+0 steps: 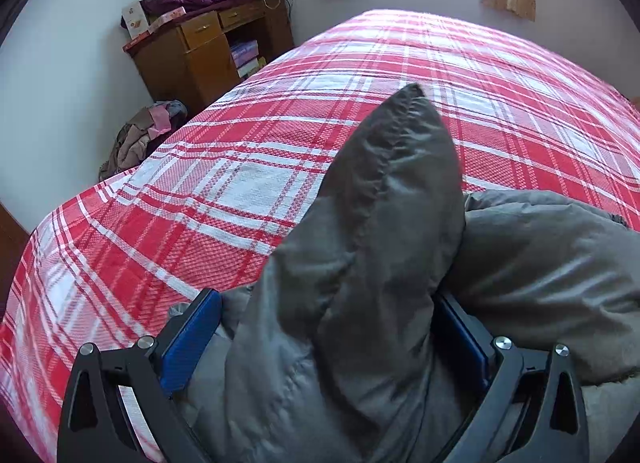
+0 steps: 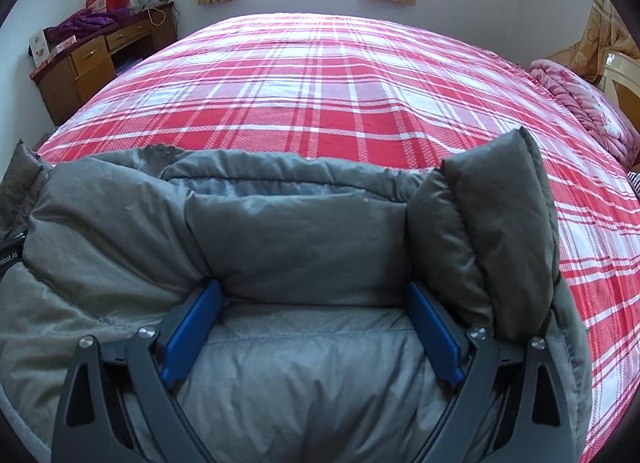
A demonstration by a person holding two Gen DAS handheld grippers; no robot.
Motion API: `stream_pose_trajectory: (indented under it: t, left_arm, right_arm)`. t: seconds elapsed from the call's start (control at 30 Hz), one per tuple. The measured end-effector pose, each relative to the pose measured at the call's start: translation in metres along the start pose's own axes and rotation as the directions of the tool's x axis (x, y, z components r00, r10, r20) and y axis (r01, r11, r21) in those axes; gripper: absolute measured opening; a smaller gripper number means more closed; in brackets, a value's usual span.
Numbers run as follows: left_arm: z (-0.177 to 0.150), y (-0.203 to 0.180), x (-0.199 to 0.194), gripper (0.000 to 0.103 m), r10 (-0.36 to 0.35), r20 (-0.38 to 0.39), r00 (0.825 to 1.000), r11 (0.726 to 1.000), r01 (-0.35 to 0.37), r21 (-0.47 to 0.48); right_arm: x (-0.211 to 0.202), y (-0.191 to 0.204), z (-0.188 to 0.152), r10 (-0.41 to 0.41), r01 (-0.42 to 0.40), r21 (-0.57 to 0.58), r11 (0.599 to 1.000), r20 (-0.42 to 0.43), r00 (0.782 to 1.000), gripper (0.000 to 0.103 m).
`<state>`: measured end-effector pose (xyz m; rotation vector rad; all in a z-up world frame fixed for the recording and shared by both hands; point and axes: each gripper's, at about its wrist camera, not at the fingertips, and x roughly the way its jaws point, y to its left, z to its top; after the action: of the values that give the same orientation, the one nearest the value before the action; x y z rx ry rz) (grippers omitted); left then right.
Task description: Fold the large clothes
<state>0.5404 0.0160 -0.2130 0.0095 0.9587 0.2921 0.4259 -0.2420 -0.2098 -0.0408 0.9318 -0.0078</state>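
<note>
A puffy grey down jacket (image 2: pixel 296 239) lies bunched at the near edge of the bed. In the left wrist view a thick fold of the jacket (image 1: pixel 384 231) stands up in a peak between my left gripper's (image 1: pixel 332 327) blue pads, which are spread wide. The right pad (image 1: pixel 466 337) presses against the fabric, while the left pad (image 1: pixel 192 339) shows a small gap. My right gripper (image 2: pixel 314 323) hovers open over the jacket's quilted body, its fingers wide apart and nothing pinched. A folded sleeve (image 2: pixel 492 231) sticks up to its right.
The bed carries a red and white plaid cover (image 2: pixel 340 95) that stretches far ahead. A wooden desk (image 1: pixel 208 51) with piled things stands at the back left, with clothes heaped (image 1: pixel 140 139) on the floor beside it. A pink quilt (image 2: pixel 580 103) lies at the right edge.
</note>
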Motion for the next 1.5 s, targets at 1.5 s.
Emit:
stream_pose_trajectory:
  t: [1.5]
  left_arm:
    - [-0.157,0.105,-0.089,0.102,-0.174,0.085,0.981,0.970,0.186,-0.158]
  right_arm:
    - [-0.116,0.079,-0.128,-0.058,0.079,-0.132,0.988,0.153,0.986,0.102]
